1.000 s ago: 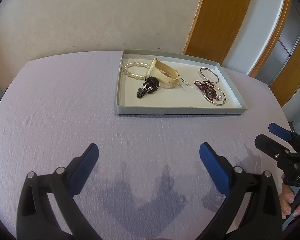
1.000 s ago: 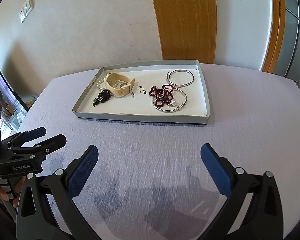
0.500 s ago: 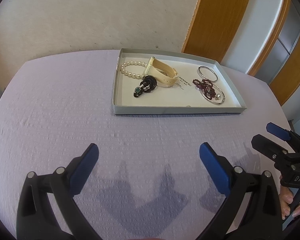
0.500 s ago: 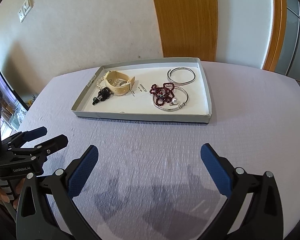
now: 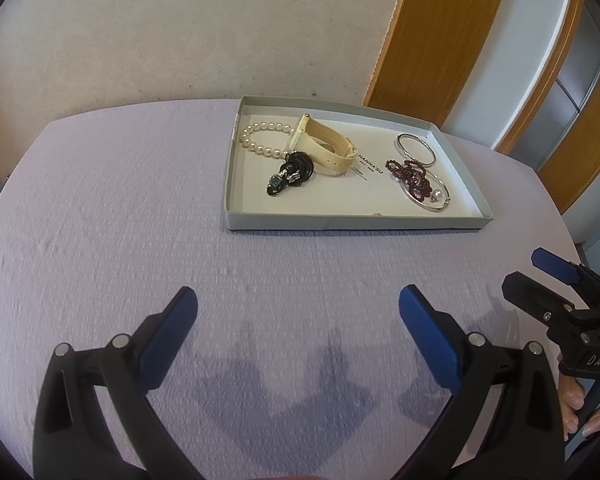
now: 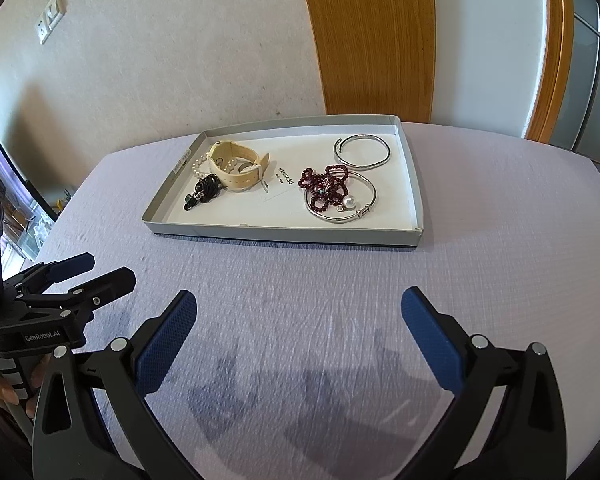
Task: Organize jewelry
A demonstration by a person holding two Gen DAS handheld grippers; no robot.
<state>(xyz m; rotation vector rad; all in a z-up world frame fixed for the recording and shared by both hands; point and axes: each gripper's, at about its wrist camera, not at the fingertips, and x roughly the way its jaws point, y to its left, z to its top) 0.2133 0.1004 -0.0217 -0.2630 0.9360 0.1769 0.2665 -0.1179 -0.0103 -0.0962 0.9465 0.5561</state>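
Observation:
A shallow grey tray (image 5: pixel 340 222) (image 6: pixel 284 234) lies on the lilac tablecloth and holds jewelry. Inside are a pearl bracelet (image 5: pixel 260 148) (image 6: pixel 198 166), a cream watch (image 5: pixel 324 150) (image 6: pixel 236 164), a black cord pendant with a green stone (image 5: pixel 292 174) (image 6: pixel 204 192), a dark red bead string (image 5: pixel 410 176) (image 6: pixel 326 190) lying over a silver bangle with a pearl (image 5: pixel 436 196) (image 6: pixel 342 208), and a plain silver bangle (image 5: pixel 416 150) (image 6: pixel 362 152). My left gripper (image 5: pixel 298 324) (image 6: pixel 100 270) and right gripper (image 6: pixel 298 322) (image 5: pixel 540 272) both stand open and empty, well short of the tray.
The round table (image 5: pixel 100 220) ends at a plastered wall (image 5: pixel 180 32) behind the tray. A wooden door frame (image 6: pixel 372 40) stands at the back right. A person's hand (image 5: pixel 576 412) holds the right gripper's handle. A wall socket (image 6: pixel 52 16) is at upper left.
In the left wrist view the tray has slid slightly left and farther up; in the right wrist view it has risen a little. Both grippers stay open and empty.

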